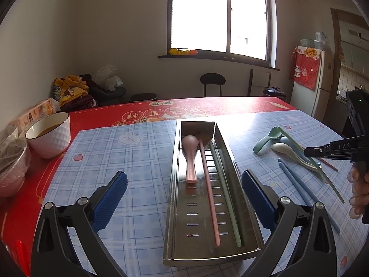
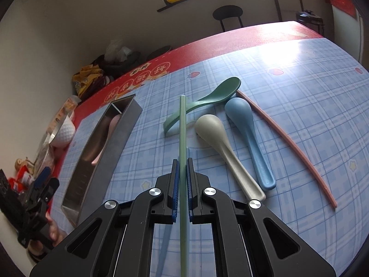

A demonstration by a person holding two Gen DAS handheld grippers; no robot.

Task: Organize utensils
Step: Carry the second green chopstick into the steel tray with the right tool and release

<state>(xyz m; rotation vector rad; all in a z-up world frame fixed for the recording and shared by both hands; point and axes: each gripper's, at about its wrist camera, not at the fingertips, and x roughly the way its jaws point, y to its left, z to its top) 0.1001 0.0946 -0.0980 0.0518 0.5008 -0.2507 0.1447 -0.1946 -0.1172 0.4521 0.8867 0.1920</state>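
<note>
Right wrist view: right gripper (image 2: 182,161) pinches a slim pale-green chopstick (image 2: 182,124); left gripper (image 1: 184,184) spread wide.

Metal tray (image 1: 177,184): landmark, lengthwise mid-counter.
- Left of tray: bare checked mat on the counter (image 1: 129,161), open passage; white bowl (image 1: 49,136) and wrapped bowls stand beyond it at the counter's edge.
- Right of tray: narrow clear strip, then clustered spoons (image 2: 219,136) and loose chopsticks (image 2: 288,143).
- Inside tray: pink spoon (image 1: 190,159) and two chopsticks (image 1: 211,194) fill the floor.
- Beyond tray's far end: open red cloth.
</note>
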